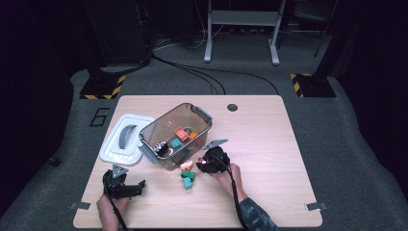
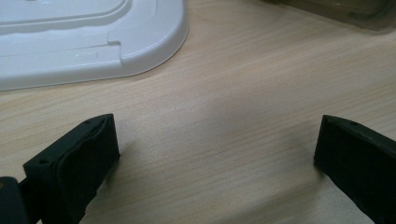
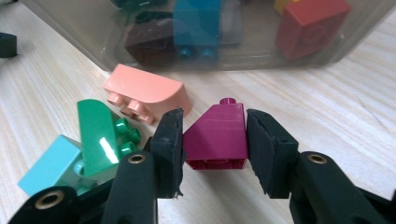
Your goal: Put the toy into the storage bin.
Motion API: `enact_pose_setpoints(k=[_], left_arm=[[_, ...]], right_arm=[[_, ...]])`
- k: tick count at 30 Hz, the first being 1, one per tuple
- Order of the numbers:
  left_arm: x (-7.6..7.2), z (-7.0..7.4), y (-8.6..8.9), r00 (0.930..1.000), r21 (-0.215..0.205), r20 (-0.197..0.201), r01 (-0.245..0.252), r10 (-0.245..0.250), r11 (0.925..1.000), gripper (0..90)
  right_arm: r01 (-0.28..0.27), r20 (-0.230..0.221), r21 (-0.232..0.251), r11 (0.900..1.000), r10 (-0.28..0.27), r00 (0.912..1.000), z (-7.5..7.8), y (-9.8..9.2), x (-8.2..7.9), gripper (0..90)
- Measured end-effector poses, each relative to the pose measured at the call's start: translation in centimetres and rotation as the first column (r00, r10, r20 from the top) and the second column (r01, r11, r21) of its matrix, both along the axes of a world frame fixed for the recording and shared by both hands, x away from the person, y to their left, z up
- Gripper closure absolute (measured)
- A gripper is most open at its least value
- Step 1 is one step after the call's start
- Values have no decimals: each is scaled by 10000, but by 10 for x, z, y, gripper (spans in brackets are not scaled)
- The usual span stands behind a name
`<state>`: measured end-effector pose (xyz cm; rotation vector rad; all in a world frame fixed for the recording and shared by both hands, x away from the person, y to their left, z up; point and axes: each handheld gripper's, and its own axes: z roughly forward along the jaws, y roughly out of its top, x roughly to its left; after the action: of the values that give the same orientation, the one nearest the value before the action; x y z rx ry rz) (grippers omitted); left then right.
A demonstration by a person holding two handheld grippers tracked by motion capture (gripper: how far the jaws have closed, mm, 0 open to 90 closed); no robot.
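The magenta brick (image 3: 218, 135) is clamped between the jaws of the right gripper (image 3: 215, 140), its base on the table (image 3: 336, 116), just in front of the clear bin (image 3: 84, 28). A pink brick (image 3: 144, 91), a green brick (image 3: 98, 135) and a light-blue brick (image 3: 46, 165) are seen close beside it. The left gripper (image 2: 217, 149) is held low over bare wood, jaws spread wide with nothing between them, near the white lid (image 2: 93, 42).
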<state>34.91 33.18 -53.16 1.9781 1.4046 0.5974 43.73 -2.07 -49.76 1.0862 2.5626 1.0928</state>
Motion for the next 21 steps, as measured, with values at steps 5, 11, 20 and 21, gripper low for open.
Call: enact_pose_setpoints(k=[5,11,20,21], left_arm=[[0,0,0,10000,-12,-9,6,-6,10000,0],[0,0,-1,10000,-94,15,-59,59,9999,0],[0,-1,-1,10000,-90,47,-55,56,9999,0],[0,0,-1,10000,-87,44,-63,64,9999,0]], right_arm=[[-182,-61,-233,9996,181,9998,-3,1,3,564],[-133,55,-170,9998,134,9999,-1,-1,6,588],[249,2,101,9996,-249,9997,5,-20,11,589],[227,110,110,9997,-228,9997,6,-23,12,589]])
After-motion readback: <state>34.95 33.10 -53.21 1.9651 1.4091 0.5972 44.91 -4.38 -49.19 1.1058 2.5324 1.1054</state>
